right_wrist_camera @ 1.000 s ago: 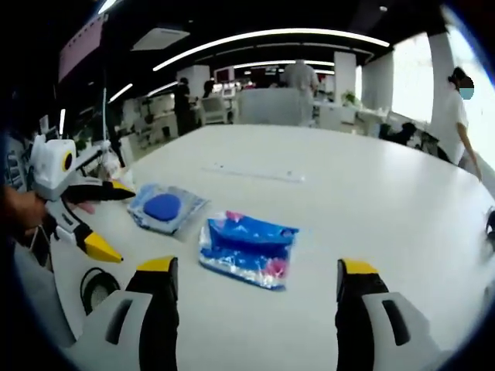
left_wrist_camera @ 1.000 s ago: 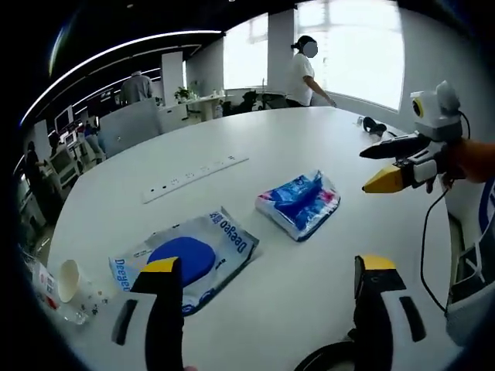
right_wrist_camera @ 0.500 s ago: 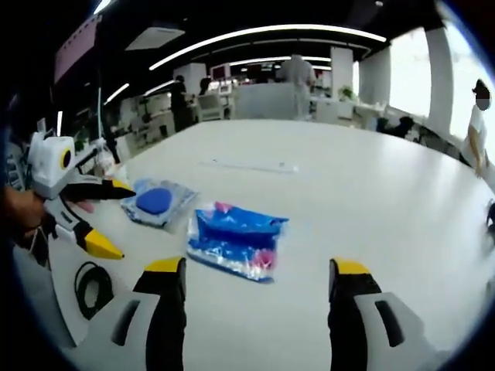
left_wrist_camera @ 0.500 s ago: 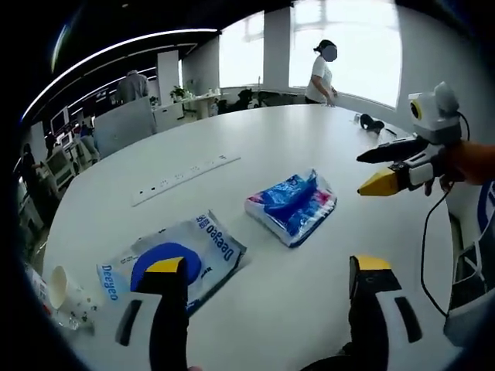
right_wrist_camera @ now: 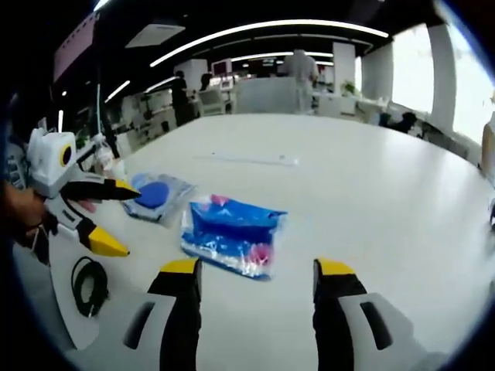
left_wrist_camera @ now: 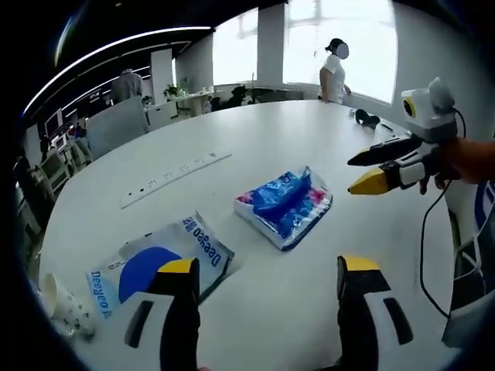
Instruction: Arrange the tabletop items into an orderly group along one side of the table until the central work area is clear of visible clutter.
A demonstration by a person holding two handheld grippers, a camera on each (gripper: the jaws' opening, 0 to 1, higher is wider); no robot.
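A blue and pink tissue pack [left_wrist_camera: 284,206] [right_wrist_camera: 230,235] lies mid-table. Left of it lies a clear Deegeo bag with a blue round item [left_wrist_camera: 158,263] [right_wrist_camera: 157,195]. My left gripper [left_wrist_camera: 267,274] is open above the near table edge, between bag and pack, holding nothing; it also appears at the left of the right gripper view [right_wrist_camera: 108,219]. My right gripper [right_wrist_camera: 251,272] is open just short of the tissue pack, empty; in the left gripper view it hangs at the right [left_wrist_camera: 362,171], held by a hand.
A long white power strip [left_wrist_camera: 174,171] [right_wrist_camera: 246,159] lies farther back. Paper cups [left_wrist_camera: 63,303] sit at the table's left edge. A black cable coil [right_wrist_camera: 89,279] lies near the front edge, a dark object [left_wrist_camera: 368,119] at the far side. People stand beyond the table.
Both views have shifted slightly as the hands moved; the right gripper is nearer the tissue pack and its jaws stand a little closer together. Nothing on the table moved. The far person walked right.
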